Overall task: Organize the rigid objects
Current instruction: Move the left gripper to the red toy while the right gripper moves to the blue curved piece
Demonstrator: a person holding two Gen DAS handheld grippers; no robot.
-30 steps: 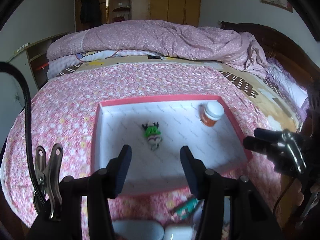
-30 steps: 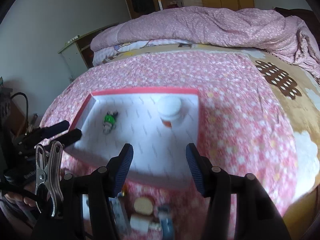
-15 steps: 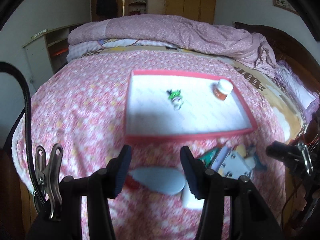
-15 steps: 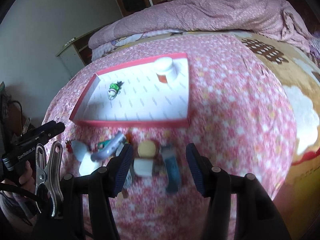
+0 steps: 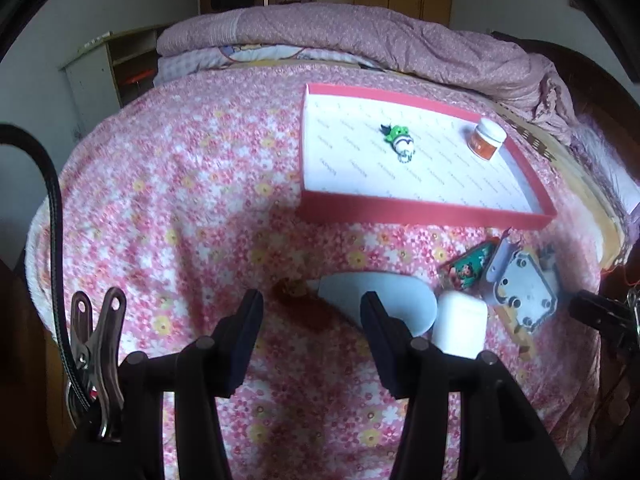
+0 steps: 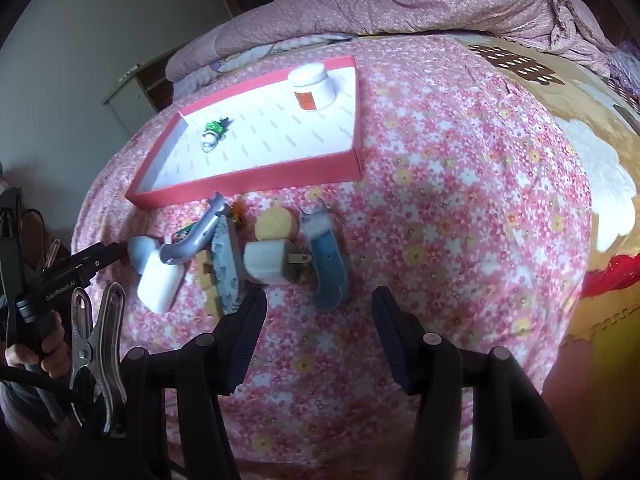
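Left wrist view: my left gripper [image 5: 310, 312] hangs released, nothing between its fingers, above the flowered bedspread [image 5: 180, 200]. Pale blue curved piece [image 5: 380, 296] lies just past the fingertips; white case [image 5: 460, 328] touches it at 3 o'clock. Red-rimmed tray [image 5: 420, 212] at 1 o'clock holds a green figurine [image 5: 400, 140] and an orange jar [image 5: 486, 140], well apart. Right wrist view: my right gripper [image 6: 318, 308] also released, empty; blue clip [image 6: 328, 268] just beyond, white plug [image 6: 266, 264] at 11 o'clock.
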